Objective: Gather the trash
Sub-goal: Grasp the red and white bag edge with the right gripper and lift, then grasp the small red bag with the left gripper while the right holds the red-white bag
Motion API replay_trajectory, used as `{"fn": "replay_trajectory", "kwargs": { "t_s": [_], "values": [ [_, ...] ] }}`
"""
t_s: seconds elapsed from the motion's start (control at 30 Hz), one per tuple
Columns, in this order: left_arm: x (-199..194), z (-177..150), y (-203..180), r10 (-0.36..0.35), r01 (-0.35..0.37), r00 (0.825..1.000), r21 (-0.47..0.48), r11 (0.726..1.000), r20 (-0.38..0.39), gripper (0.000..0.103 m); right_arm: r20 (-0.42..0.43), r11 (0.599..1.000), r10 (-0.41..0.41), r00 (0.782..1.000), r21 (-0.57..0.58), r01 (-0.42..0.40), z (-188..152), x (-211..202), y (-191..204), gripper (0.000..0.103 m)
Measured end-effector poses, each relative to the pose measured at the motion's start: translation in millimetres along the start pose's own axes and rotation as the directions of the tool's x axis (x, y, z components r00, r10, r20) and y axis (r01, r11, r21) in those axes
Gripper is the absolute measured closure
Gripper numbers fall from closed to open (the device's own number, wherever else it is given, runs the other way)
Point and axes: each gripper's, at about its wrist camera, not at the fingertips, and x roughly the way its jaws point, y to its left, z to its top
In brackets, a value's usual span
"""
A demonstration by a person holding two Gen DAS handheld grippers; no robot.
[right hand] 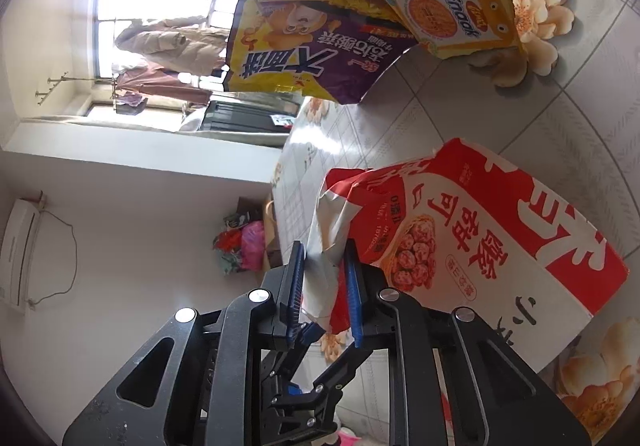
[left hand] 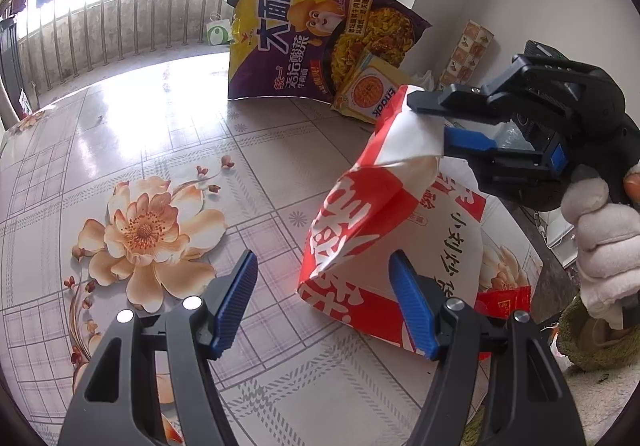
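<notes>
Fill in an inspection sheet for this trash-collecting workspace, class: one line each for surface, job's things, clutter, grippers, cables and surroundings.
Surface: table under a flower-print cover.
Job's things: red-and-white paper bag lying open; purple noodle bag standing; yellow snack packet leaning on it; small red wrapper beside the paper bag.
Clutter: nothing seen.
Grippers: left gripper open, empty; right gripper shut on the paper bag's rim.
Cables: cord from the wall unit.
Surroundings: balcony railing; hanging clothes.
</notes>
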Motion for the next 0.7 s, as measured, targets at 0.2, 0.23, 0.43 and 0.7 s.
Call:
{"fn": "replay_trajectory", "kwargs": {
  "t_s": [0.2,0.23,0.43,0.7],
  "values": [
    [-0.1,3.9,-5.2,-0.021,0.021,1.000,0.003,1.000,0.009,0.037,0.028,0.997,0.067,0.997,0.026,-0.068,0.9,-18.0,-3.5,0.087],
    [-0.8,4.8,-5.6,-0.025,0.025,1.000,0.004,1.000,0.010,0.037,0.035,0.997,0.075,0.997,0.029,-0.076,1.3,-21.1,-4.2,0.087],
    [-6.0,5.8,-5.3,-0.054,0.054,0.998,-0.014,0.998,0.011,0.037,0.080,0.992,0.123,0.989,0.032,-0.126,2.3,-49.9,-6.3,0.088],
    [-13.2,4.6,-9.4,-0.089,0.089,0.996,-0.020,0.996,0.015,0.037,0.193,0.986,0.161,0.968,0.011,-0.167,-6.9,-126.9,-11.0,0.088]
  ]
}}
